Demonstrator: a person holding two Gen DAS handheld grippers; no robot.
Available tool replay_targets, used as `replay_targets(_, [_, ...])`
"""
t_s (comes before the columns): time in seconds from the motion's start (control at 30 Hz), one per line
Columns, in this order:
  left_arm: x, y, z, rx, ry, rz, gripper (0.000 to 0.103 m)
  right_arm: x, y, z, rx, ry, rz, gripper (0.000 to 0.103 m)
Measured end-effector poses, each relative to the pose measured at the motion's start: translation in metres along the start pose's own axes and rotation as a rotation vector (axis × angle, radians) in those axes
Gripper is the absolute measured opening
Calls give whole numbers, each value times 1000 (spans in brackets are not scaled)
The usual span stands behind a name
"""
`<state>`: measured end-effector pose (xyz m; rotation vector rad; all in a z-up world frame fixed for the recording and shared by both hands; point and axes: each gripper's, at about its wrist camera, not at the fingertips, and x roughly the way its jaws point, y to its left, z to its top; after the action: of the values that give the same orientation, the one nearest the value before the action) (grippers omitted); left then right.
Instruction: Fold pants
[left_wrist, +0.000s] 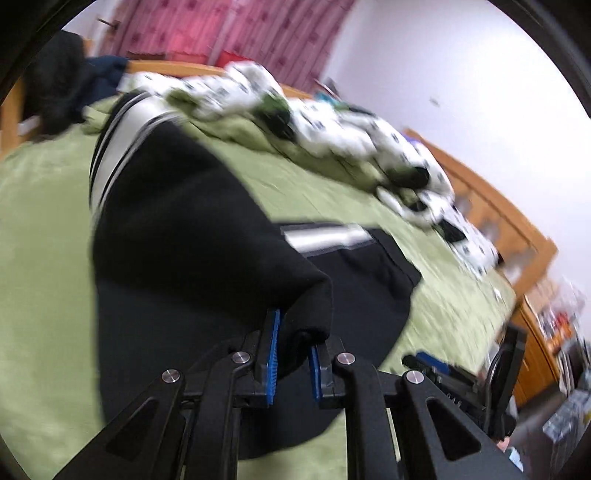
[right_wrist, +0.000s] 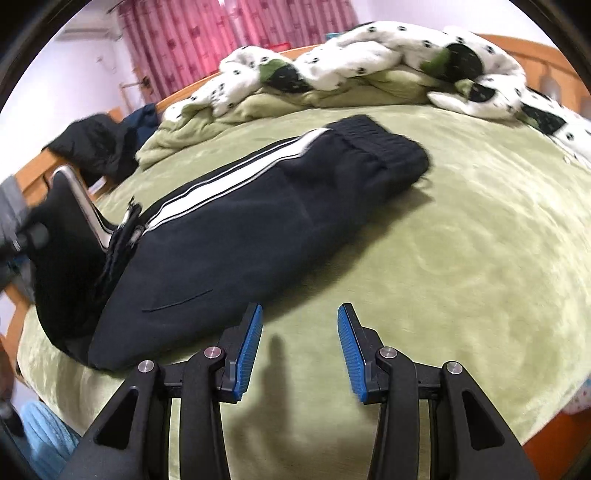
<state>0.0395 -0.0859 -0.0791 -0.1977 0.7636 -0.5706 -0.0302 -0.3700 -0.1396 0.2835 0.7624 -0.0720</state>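
Note:
Black pants with white side stripes lie across the green bed cover, waistband toward the far right. My left gripper is shut on the black hem of a pant leg, which it holds raised over the rest of the pants. In the right wrist view this lifted fabric hangs at the far left. My right gripper stands open just above the cover, beside the near edge of the pants, with nothing between its blue pads.
A crumpled white quilt with dark spots and a bunched green blanket lie along the far side of the bed. Dark clothes hang over the wooden frame at the left. Pink curtains hang behind.

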Motion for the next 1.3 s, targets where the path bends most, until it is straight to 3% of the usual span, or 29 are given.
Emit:
replay_targets(0.13, [21,-2,-18,-15,85,-41,14,-6,-10,-3,44,-15,0,42])
replay_targets(0.2, [22,2,-20,-34,140,-87,21,-6,-8,-2,46,-15,13,42])
replay_targets(0.27, [8,4,-24,-9,122,-123,31,-6,-1,-1,37,-18,37,42])
replay_targets(0.33, [-15,3,-28,52,83,-158,63,-6,11,1,19,-22,79,42])
replay_targets(0.37, [-27,4,-30,84,50,-138,69,-6,15,2,13,-22,98,42])
replay_targets(0.43, [-45,9,-34,135,4,-68,70,-4,33,8,-3,-16,166,45])
replay_targets(0.5, [-57,23,-40,139,10,-6,70,3,49,15,-14,4,228,50])
replay_targets(0.6, [-70,53,-50,84,26,96,70,19,71,25,3,52,280,50])
replay_targets(0.67, [-75,70,-57,47,36,129,70,38,87,33,32,115,328,50])
replay_targets(0.77, [-79,91,-68,-10,65,172,70,63,105,38,45,176,334,50])
replay_targets(0.83, [-76,97,-74,-27,77,191,70,83,118,41,51,216,337,45])
replay_targets(0.87, [-74,98,-76,-31,83,198,70,88,122,41,58,229,353,23])
replay_targets(0.9, [-70,98,-76,-32,88,203,70,90,126,43,57,234,359,19])
replay_targets(1.07, [-54,88,-80,-37,90,181,70,45,143,76,-54,55,408,16])
replay_targets(1.17, [-40,65,-80,-7,48,128,70,23,144,105,-74,2,453,16])
replay_targets(1.3, [-13,47,-77,-58,24,166,70,11,136,125,-131,-41,447,16])
